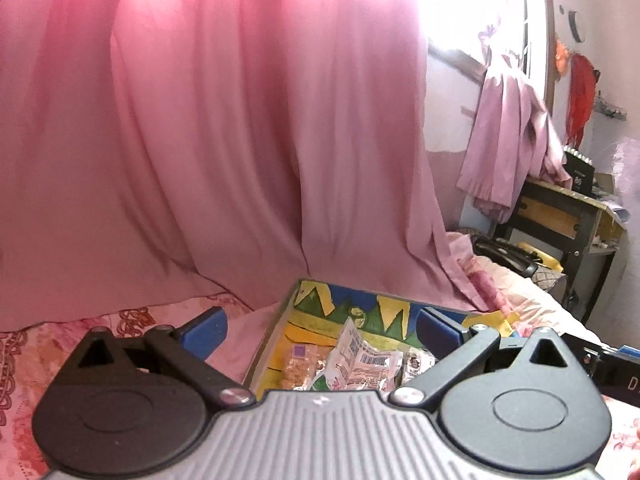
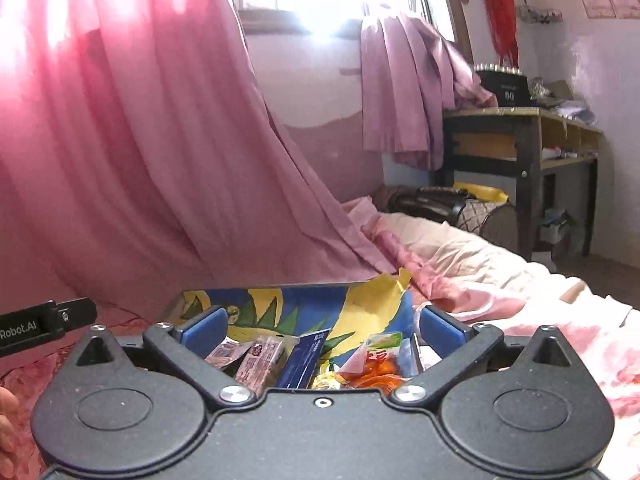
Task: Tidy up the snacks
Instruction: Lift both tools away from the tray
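Note:
A colourful box (image 1: 308,300) with a blue, yellow and green printed lining sits on the bed and holds several snack packets. In the left wrist view a clear packet with a barcode (image 1: 368,360) and a packet of tan biscuits (image 1: 298,364) lie in it. My left gripper (image 1: 320,326) is open and empty above the box's left wall. In the right wrist view the box (image 2: 264,300) holds a pink packet (image 2: 260,360), a dark blue packet (image 2: 304,358) and an orange and green packet (image 2: 376,360). My right gripper (image 2: 322,326) is open and empty over them.
The box rests on a pink floral bedspread (image 2: 520,300). A pink curtain (image 1: 200,120) hangs behind it down to the bed. A dark wooden desk (image 2: 520,144) with clutter stands at the far right. Black bags (image 2: 432,200) lie at the bed's far end.

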`<state>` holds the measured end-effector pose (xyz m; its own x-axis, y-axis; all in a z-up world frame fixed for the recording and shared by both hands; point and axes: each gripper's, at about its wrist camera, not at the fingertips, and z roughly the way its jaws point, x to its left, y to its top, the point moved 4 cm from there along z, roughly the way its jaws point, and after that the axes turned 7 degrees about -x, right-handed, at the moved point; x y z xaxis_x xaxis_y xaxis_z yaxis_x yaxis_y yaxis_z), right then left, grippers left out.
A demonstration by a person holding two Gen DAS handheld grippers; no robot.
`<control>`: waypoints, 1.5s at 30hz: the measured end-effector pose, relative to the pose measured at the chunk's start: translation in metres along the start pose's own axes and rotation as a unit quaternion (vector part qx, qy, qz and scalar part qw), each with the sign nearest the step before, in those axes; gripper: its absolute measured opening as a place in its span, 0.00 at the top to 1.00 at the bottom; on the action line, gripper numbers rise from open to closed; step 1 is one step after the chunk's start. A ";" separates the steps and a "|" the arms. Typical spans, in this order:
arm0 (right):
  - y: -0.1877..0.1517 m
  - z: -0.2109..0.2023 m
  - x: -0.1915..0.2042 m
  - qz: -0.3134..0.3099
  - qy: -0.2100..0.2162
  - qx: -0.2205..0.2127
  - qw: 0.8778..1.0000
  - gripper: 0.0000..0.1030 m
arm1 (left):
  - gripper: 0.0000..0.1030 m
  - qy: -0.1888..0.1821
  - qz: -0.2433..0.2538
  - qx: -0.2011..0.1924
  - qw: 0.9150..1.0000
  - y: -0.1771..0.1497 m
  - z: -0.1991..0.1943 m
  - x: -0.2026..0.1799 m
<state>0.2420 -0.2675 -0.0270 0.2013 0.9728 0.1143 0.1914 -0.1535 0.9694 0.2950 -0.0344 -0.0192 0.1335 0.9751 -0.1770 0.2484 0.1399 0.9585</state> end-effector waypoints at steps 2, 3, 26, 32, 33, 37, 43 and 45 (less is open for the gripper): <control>0.001 -0.011 0.002 -0.005 0.003 -0.005 1.000 0.01 | 0.00 0.001 0.006 -0.007 1.000 0.000 -0.010 0.000; 0.001 -0.015 0.003 -0.007 0.004 -0.007 1.000 0.01 | 0.00 0.002 0.010 -0.008 1.000 0.000 -0.014 -0.001; -0.006 -0.116 -0.008 0.008 0.003 -0.024 1.000 0.01 | 0.00 -0.007 0.039 -0.017 0.999 -0.014 -0.115 -0.004; -0.012 -0.138 -0.003 0.000 0.014 -0.023 1.000 0.01 | 0.00 -0.004 0.041 -0.012 0.999 -0.022 -0.134 -0.001; -0.012 -0.141 -0.003 -0.003 0.015 -0.023 1.000 0.01 | 0.00 -0.003 0.042 -0.010 0.999 -0.023 -0.137 -0.001; -0.015 -0.151 0.000 -0.009 0.019 -0.022 1.000 0.01 | 0.00 0.003 0.042 -0.004 0.999 -0.029 -0.146 0.003; -0.022 -0.164 0.004 -0.015 0.026 -0.015 0.999 0.01 | 0.00 0.011 0.040 0.003 0.999 -0.034 -0.157 0.006; -0.024 -0.168 0.005 -0.018 0.026 -0.012 0.999 0.01 | 0.00 0.013 0.040 0.003 0.999 -0.034 -0.160 0.006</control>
<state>0.0770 -0.2301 -0.0132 0.1447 0.9854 0.0895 0.1748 -0.1145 0.9779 0.1342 -0.0054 -0.0171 0.1284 0.9873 -0.0936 0.2439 0.0600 0.9679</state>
